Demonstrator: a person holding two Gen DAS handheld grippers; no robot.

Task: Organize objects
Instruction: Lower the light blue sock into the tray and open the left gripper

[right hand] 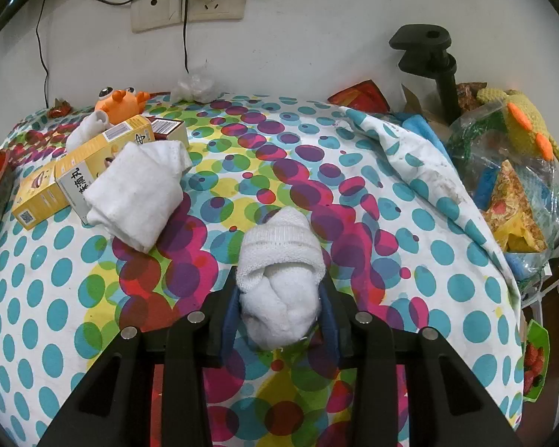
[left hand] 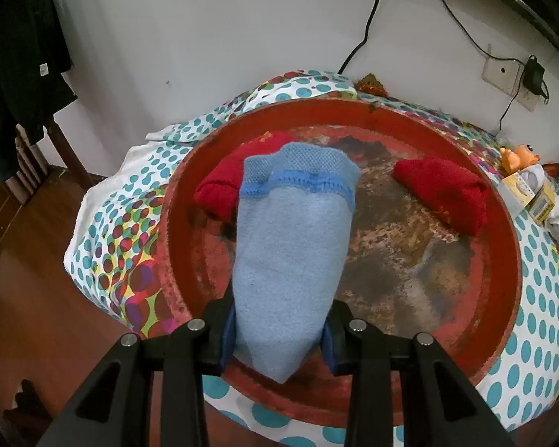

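Two grippers each clamp a sock bundle. The left gripper pinches the narrow toe end of a light blue sock, whose long axis runs straight away from the camera, the darker blue cuff band at the far end, over a worn red round tray. Two red sock bundles lie in the tray: one partly hidden under the blue cuff on the left, the other well apart on the right.

The right gripper grips a rolled white sock ball, its ribbed cuff pointing away, above the polka-dot cloth that covers the surface. Another white sock bundle leans on a yellow box printed with Chinese characters and a QR code. An orange crab toy sits near the white wall, beneath a socket with plugged chargers.
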